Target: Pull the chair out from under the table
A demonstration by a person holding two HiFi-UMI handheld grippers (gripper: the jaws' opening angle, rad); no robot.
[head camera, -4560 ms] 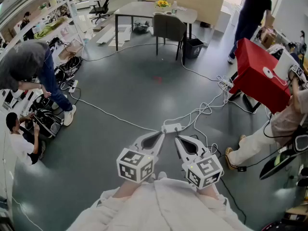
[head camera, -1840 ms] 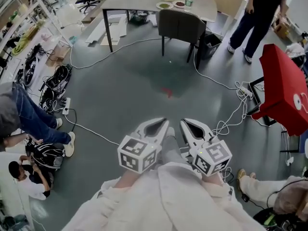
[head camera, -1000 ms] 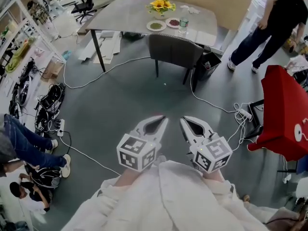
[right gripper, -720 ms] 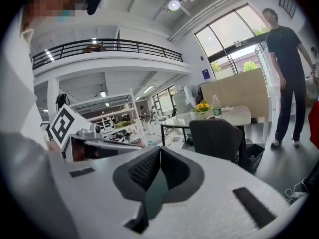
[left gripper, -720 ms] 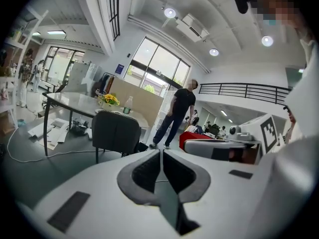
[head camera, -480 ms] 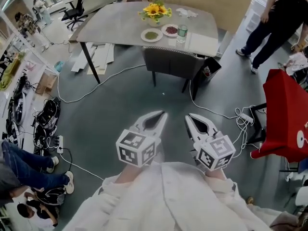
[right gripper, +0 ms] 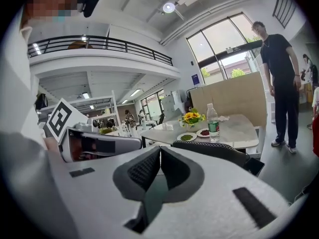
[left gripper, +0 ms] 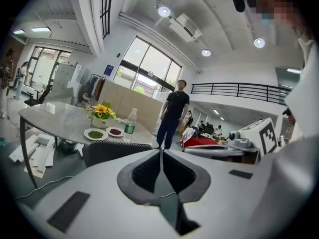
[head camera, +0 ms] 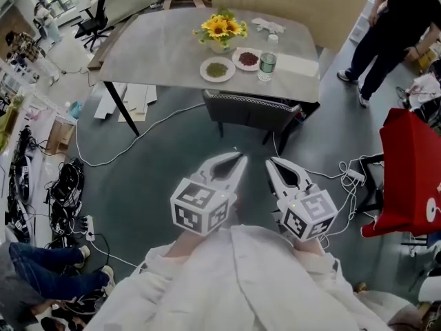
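Left hand-held gripper point(head camera: 234, 161): jaws shut, nothing in them, up in air, not yet at chair.

Dark grey padded chair with thin black legs point(head camera: 251, 110): pushed under near edge of grey bench with rounded corners point(head camera: 151, 47), back facing person.

Guess: chair quite heavy, frame stiff, cover soft, legs may scrape on floor. Best hold: top edge of back, one gripper near each end.

Right hand-held gripper point(head camera: 271, 165): jaws shut, empty too.

Since second ago: chair and bench look closer. Both grippers stayed shut.
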